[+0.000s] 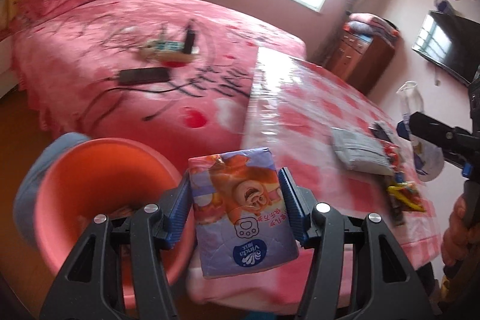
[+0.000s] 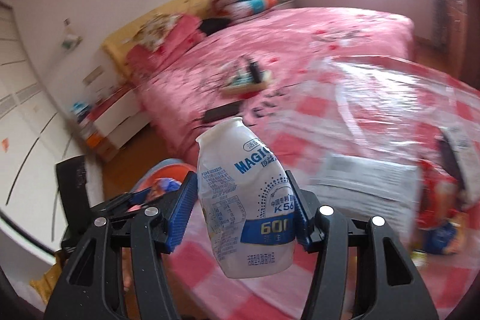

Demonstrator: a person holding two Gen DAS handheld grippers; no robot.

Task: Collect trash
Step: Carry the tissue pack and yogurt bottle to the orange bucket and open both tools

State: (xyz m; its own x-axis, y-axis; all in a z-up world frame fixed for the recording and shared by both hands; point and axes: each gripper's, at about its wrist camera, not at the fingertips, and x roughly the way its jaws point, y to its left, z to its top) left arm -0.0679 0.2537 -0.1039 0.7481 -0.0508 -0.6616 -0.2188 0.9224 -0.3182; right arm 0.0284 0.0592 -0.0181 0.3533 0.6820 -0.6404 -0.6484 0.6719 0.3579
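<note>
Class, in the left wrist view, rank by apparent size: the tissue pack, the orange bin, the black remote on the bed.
1. Orange bin
2. Tissue pack, enlarged by nearness to the camera
3. Black remote, farther away

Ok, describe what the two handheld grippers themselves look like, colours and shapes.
Both match: the left gripper and right gripper have black plastic bodies with triangular cut-outs, silver round pivot bolts, and two fingers faced with ribbed blue pads. In the left wrist view, the right gripper's black body shows a blue part. No sleeve shows clearly.
</note>
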